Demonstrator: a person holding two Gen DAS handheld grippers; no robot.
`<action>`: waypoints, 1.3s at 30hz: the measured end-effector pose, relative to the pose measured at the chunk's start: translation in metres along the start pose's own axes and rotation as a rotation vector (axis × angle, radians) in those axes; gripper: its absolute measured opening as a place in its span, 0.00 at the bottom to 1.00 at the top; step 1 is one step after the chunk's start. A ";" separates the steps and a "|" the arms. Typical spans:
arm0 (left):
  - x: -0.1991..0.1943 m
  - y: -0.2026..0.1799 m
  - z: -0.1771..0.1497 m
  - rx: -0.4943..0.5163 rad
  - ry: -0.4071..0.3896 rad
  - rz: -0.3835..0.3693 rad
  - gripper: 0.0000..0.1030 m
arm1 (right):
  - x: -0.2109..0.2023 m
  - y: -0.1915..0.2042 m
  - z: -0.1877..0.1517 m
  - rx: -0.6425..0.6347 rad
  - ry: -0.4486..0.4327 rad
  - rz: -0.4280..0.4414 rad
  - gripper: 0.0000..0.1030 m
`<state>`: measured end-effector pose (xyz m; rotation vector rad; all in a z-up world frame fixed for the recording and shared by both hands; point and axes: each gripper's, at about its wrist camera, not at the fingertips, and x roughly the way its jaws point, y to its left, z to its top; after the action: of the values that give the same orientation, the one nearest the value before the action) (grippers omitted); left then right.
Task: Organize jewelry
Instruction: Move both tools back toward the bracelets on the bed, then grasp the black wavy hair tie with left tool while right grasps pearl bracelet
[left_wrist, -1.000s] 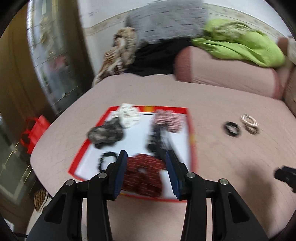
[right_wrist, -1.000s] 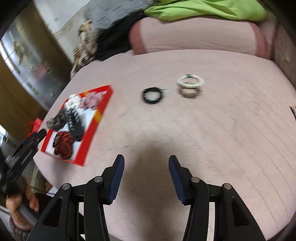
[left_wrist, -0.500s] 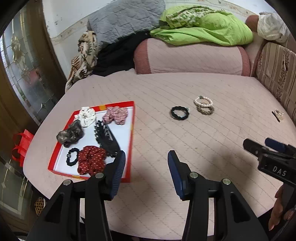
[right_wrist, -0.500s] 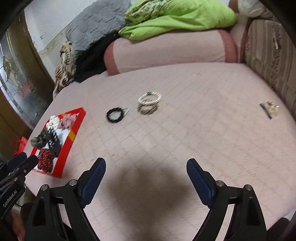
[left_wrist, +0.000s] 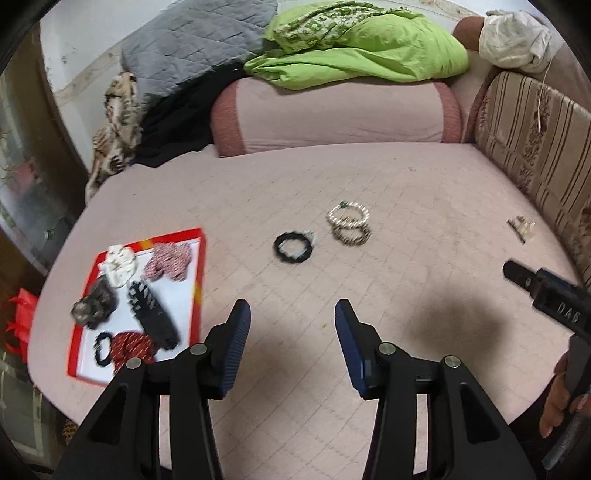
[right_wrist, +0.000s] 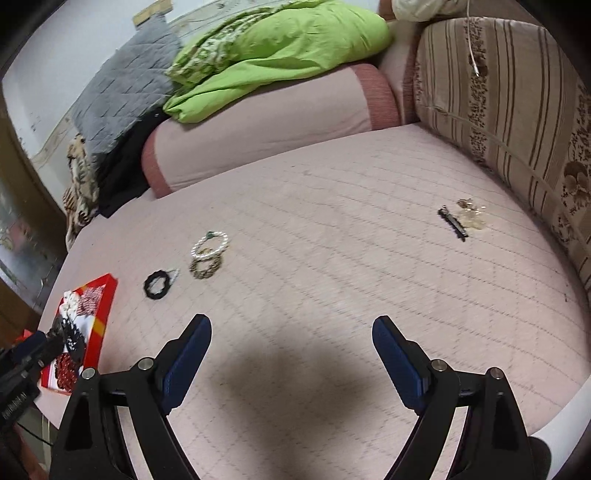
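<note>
A black bracelet (left_wrist: 293, 246), a white pearl bracelet (left_wrist: 348, 215) and a darker beaded bracelet (left_wrist: 351, 235) lie mid-bed; they also show in the right wrist view as the black bracelet (right_wrist: 159, 283), pearl bracelet (right_wrist: 209, 245) and beaded bracelet (right_wrist: 205, 266). A hair clip with gold trinkets (right_wrist: 461, 218) lies at the right. A red-rimmed tray (left_wrist: 197, 273) at the left holds several scrunchies and a black claw clip. My left gripper (left_wrist: 292, 321) is open and empty, short of the black bracelet. My right gripper (right_wrist: 291, 334) is wide open and empty above bare bed.
A pink bolster (left_wrist: 332, 110), green bedding (left_wrist: 362, 55), a grey quilt (left_wrist: 192, 44) and dark clothes line the back. A striped cushion (right_wrist: 509, 110) stands along the right. A red bag (left_wrist: 20, 314) hangs beyond the left bed edge.
My left gripper has swung right, off the tray toward the bracelets, and opened wider. My right gripper has opened wide and turned right, bringing the hair clip into view.
</note>
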<state>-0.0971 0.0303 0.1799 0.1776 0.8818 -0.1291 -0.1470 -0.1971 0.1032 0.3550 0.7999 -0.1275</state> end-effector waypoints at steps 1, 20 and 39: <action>0.000 0.002 0.008 -0.008 -0.003 -0.017 0.45 | 0.001 -0.002 0.004 -0.004 0.006 -0.002 0.89; 0.163 0.069 0.052 -0.158 0.153 -0.148 0.45 | 0.133 0.074 0.065 -0.243 0.177 0.156 0.68; 0.224 0.098 0.043 -0.313 0.212 -0.221 0.07 | 0.241 0.107 0.088 -0.310 0.255 0.034 0.13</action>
<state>0.0944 0.1081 0.0433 -0.2033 1.1192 -0.1784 0.1057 -0.1238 0.0134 0.0907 1.0482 0.0757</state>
